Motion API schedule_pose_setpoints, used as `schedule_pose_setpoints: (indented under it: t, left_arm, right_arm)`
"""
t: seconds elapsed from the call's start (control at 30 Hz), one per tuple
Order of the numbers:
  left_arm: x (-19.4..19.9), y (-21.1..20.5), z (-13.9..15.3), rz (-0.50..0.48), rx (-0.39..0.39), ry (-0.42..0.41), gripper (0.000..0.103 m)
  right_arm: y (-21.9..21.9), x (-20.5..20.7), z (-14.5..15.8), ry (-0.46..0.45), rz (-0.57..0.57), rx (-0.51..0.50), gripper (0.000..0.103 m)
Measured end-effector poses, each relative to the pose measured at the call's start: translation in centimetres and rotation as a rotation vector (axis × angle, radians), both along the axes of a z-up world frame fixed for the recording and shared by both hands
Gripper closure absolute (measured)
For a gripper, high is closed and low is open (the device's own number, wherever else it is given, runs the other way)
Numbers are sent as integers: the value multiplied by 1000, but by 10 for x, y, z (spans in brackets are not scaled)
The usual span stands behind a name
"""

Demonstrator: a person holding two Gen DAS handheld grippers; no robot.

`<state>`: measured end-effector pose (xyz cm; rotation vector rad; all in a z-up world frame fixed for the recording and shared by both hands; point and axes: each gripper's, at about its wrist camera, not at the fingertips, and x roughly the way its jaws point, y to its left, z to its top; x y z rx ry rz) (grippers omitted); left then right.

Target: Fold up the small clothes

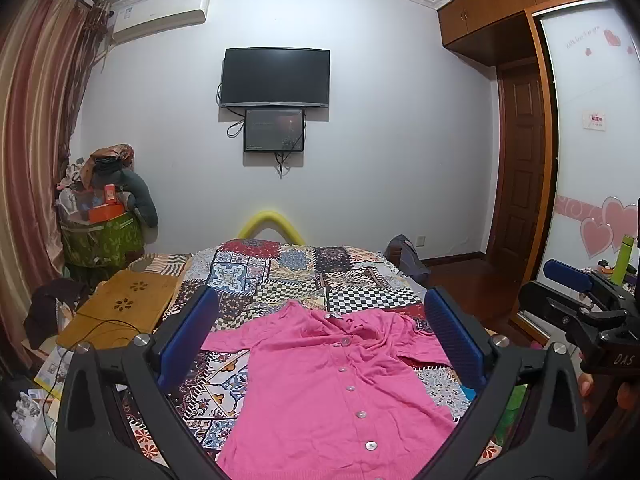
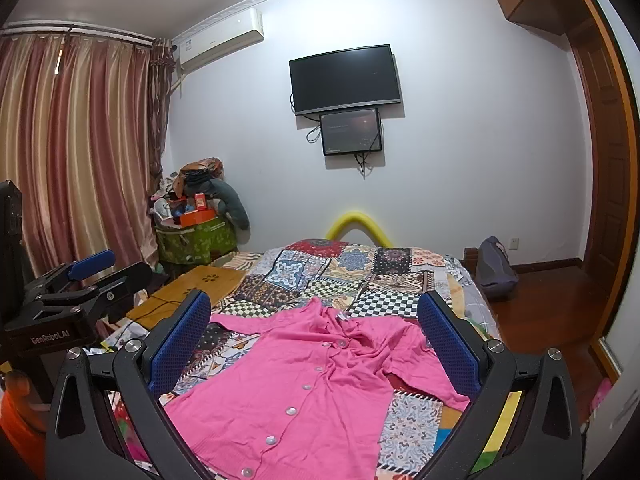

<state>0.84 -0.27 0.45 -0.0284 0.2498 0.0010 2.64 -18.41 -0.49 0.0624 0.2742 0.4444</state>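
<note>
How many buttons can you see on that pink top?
6 buttons run down the front of the pink top: from near the collar, through, to the hem end. Folds may hide others.

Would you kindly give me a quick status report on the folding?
Left gripper and right gripper open, above the bed, holding nothing. Pink cardigan spread buttoned on patchwork bedspread, rumpled, unfolded. Nothing on the cardigan.

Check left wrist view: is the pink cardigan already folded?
No, the pink cardigan lies spread open and flat on the patchwork bedspread, both sleeves out and its button row showing.
</note>
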Motion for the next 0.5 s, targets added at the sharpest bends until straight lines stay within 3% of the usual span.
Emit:
schedule_pose_setpoints:
  t: [0.5]
  left_arm:
    - [3,2,0,0,-7,7,0]
  right_arm:
    - [0,1,0,5,-4,-2,0]
